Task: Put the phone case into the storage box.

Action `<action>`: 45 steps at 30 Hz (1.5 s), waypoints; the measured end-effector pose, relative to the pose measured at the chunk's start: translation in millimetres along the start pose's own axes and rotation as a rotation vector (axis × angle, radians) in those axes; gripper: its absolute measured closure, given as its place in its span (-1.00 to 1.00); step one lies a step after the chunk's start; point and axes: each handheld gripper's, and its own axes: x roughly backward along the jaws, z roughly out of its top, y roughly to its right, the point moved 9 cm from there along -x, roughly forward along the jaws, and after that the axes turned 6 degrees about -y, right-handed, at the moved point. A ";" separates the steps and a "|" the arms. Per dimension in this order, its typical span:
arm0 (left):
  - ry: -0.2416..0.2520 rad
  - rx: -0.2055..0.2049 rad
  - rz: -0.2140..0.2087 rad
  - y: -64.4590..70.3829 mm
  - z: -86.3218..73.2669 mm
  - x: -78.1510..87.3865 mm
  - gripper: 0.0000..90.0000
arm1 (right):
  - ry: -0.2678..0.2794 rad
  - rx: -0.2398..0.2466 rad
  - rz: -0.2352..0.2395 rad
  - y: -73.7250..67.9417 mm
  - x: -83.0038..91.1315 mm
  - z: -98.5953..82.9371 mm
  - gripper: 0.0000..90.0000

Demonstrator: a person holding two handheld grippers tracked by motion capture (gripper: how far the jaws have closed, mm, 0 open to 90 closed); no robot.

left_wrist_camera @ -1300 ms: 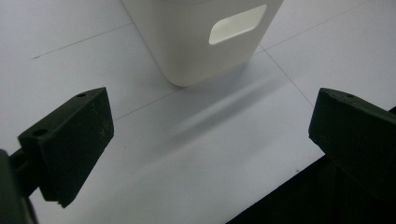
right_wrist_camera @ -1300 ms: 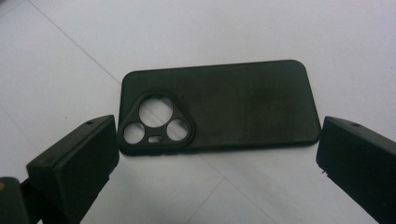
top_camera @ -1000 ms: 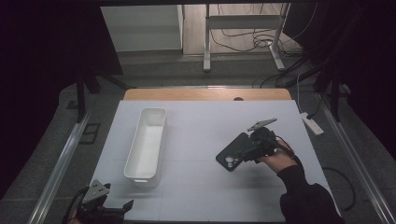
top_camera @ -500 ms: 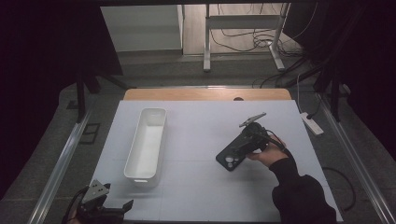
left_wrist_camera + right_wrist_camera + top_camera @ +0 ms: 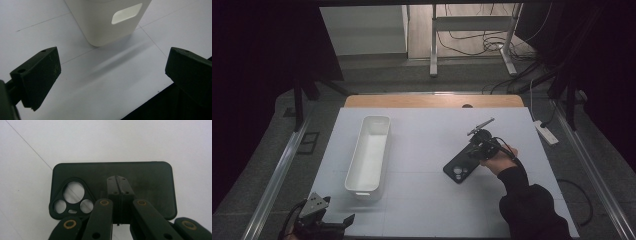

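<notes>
A black phone case [image 5: 459, 170] [image 5: 150, 182] with a three-hole camera cutout lies flat on the white table, right of centre. My right gripper [image 5: 476, 151] [image 5: 116, 178] is shut, its two jaws pressed together with their tips over the middle of the case; nothing shows between them. A long white tray [image 5: 353, 166] lies left of centre, and its near end wall with a handle slot [image 5: 110, 22] stands just ahead of my left gripper [image 5: 343, 223] [image 5: 112, 72]. That gripper is open with only bare table between its jaws, low at the table's front left corner.
The table's front edge [image 5: 150, 100] runs right under the left gripper's jaws, with dark floor beyond. A wooden strip [image 5: 432, 101] borders the far edge. A white power strip [image 5: 544, 132] lies off the table's right side.
The right hand and gripper have shifted slightly left, over the case. The case, the tray and the left gripper have stayed where they were.
</notes>
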 end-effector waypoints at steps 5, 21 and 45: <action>0.000 -0.002 0.001 -0.1 0.0 0.0 -0.98 | 0.011 -0.015 -0.006 7.2 -6.6 6.2 1.00; -0.003 -0.012 0.004 0.3 -0.1 -0.3 -0.98 | 0.015 -0.022 -0.031 20.5 -20.4 28.5 1.00; -0.005 -0.018 0.004 1.1 -0.2 -0.5 -0.97 | -0.015 -0.029 -0.067 36.3 -46.5 39.7 1.00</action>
